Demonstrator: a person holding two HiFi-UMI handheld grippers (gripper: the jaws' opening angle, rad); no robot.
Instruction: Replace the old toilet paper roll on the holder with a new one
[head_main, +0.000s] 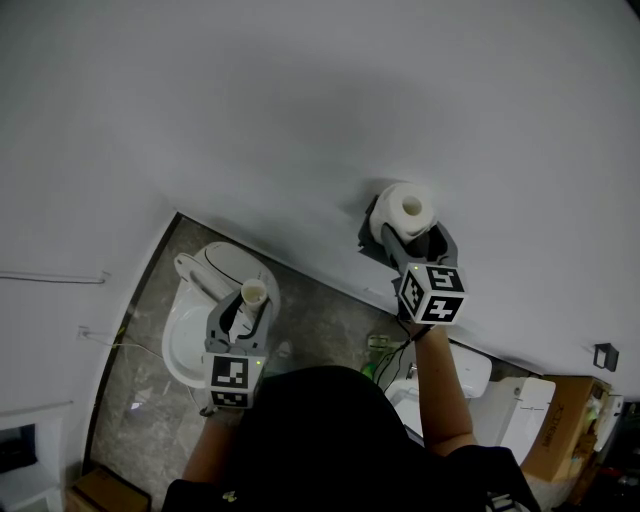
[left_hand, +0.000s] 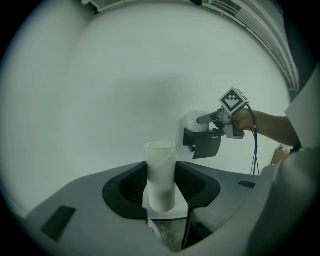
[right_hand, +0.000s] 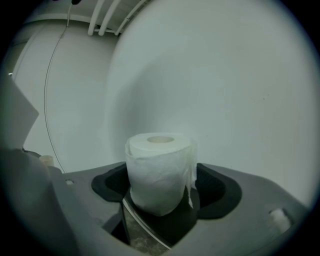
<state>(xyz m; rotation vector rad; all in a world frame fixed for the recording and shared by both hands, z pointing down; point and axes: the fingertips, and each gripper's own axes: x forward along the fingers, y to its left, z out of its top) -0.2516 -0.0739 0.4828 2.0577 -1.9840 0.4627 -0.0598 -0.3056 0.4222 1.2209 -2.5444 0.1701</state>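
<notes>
A new white toilet paper roll (head_main: 408, 208) stands upright on the black wall holder (head_main: 370, 238). My right gripper (head_main: 412, 232) reaches up to it. In the right gripper view the roll (right_hand: 159, 170) stands between the jaws of the right gripper (right_hand: 162, 192), which are open, with the black holder (right_hand: 172, 225) under it. My left gripper (head_main: 245, 308) is lower left, shut on an empty cardboard tube (head_main: 254, 291). The tube (left_hand: 161, 175) stands upright between the pads of the left gripper (left_hand: 161, 187). That view also has the holder (left_hand: 205, 142) and the right gripper (left_hand: 209, 119).
A white toilet (head_main: 195, 300) with its lid up stands on the grey tiled floor (head_main: 320, 320) below the left gripper. A white fixture (head_main: 525, 410) and a cardboard box (head_main: 570, 430) are at the lower right. A plain white wall (head_main: 300, 120) fills the rest.
</notes>
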